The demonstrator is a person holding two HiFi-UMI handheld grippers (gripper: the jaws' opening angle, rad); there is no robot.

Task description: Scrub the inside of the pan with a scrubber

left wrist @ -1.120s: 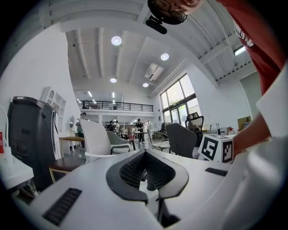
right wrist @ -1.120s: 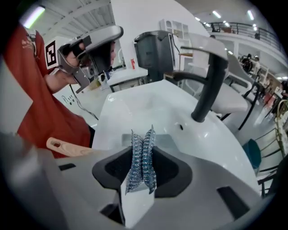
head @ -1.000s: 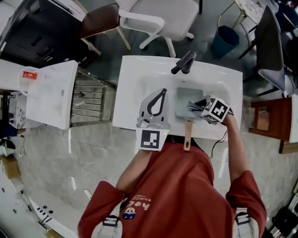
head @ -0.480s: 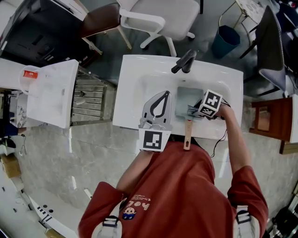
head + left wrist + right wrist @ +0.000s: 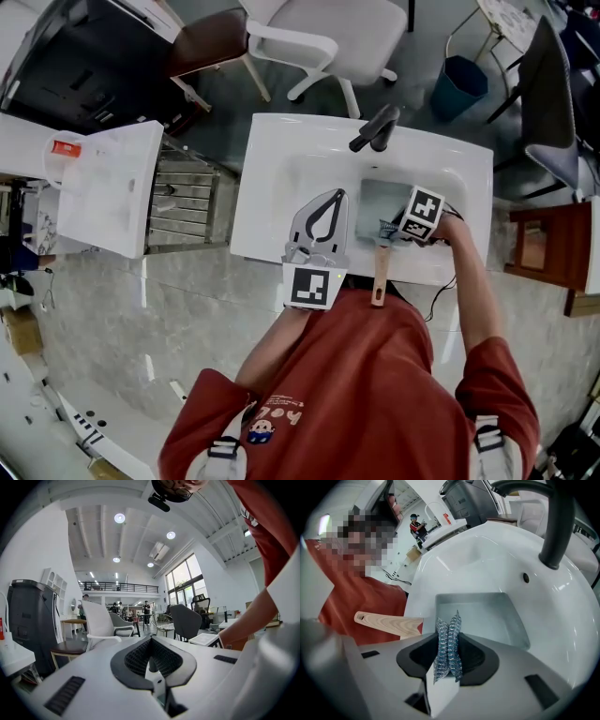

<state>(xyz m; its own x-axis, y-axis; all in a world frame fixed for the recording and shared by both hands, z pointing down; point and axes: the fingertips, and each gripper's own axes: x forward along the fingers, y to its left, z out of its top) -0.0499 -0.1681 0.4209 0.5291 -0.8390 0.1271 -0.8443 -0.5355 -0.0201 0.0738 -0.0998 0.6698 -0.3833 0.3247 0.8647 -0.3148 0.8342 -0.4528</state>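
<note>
A square grey pan (image 5: 378, 200) lies in the basin of a white sink (image 5: 274, 178), its wooden handle (image 5: 379, 274) pointing back at the person. My right gripper (image 5: 386, 229) hangs over the pan's near edge, shut on a steel-mesh scrubber (image 5: 448, 641). In the right gripper view the pan (image 5: 480, 616) lies just beyond the jaws and its handle (image 5: 389, 623) runs off to the left. My left gripper (image 5: 335, 194) rests over the sink's left side beside the pan. Its jaws are shut with nothing between them, as the left gripper (image 5: 150, 642) view shows.
A dark faucet (image 5: 375, 127) stands at the back of the sink, close behind the pan. Beyond it is a white chair (image 5: 323, 33). A white cabinet (image 5: 103, 187) and a metal rack (image 5: 183, 202) are at the left, a wooden stool (image 5: 544, 248) at the right.
My right gripper has shifted a little left and toward the pan's near edge, carrying the scrubber. The left gripper has stayed put.
</note>
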